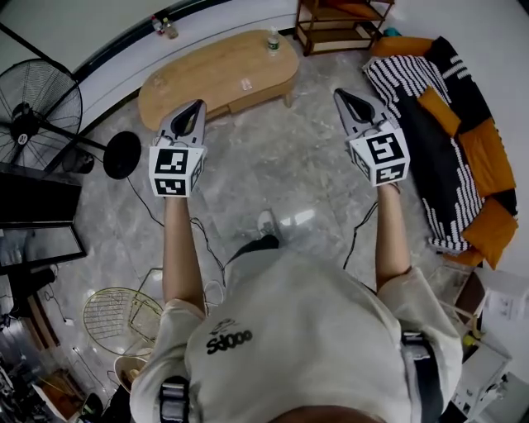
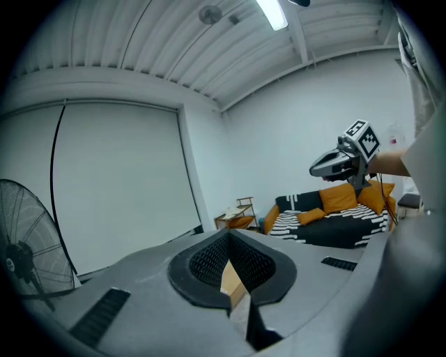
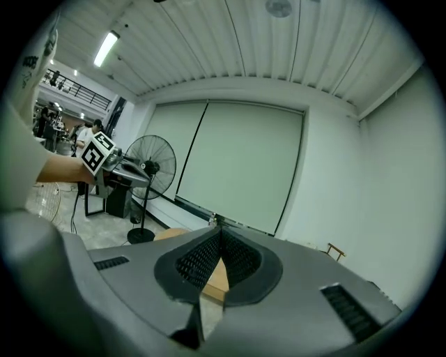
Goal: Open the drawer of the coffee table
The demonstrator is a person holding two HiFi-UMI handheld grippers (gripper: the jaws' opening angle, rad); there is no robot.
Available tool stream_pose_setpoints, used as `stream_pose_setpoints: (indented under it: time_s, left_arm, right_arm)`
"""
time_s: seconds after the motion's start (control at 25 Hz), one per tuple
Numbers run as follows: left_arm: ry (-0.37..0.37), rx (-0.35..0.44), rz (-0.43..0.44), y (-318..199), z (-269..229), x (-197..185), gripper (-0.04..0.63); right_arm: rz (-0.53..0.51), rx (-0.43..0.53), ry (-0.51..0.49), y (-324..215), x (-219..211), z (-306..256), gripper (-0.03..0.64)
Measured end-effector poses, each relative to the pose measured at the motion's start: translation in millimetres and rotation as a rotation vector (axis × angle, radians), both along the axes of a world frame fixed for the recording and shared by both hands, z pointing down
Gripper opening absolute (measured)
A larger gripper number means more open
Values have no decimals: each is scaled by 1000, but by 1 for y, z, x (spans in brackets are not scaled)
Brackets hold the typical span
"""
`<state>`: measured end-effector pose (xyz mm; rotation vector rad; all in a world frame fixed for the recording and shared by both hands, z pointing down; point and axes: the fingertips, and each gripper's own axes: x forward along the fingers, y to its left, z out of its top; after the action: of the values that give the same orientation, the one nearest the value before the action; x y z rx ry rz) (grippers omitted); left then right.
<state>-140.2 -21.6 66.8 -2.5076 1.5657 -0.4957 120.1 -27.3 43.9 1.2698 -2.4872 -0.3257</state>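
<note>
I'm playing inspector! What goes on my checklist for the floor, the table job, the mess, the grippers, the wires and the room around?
Surface: shiny grey floor.
Job's things: wooden coffee table ahead of both grippers; drawer not made out.
Clutter: bottle and a small item on the table top.
Grippers: left gripper and right gripper both shut, empty.
Cables: black cable trailing on the floor.
Surroundings: fan at left, sofa with orange cushions at right, shelf beyond the table.

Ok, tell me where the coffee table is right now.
In the head view the coffee table sits at the top, just left of middle, between the standing fan at far left and the wooden shelf at upper right.
</note>
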Motion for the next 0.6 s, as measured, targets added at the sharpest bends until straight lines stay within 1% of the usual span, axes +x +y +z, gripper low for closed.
stream_pose_setpoints:
  time_s: [0.12,0.2,0.4,0.6]
  left_arm:
    - [7,-6,-2,-25,4,-18,17]
    - [13,-13,-1,-42,6,-30,17]
    - [11,-28,17,-78,13,-50,18]
    - [33,-51,11,-105,28,-64,17]
  right_arm:
    - [-8,-19,31,-22,-22,9,6]
    - [12,-25,25,-39,-32,12,6]
    - [85,-63,-17,-77,-40,18,6]
    - [99,-100,11,-106,-49,39,6]
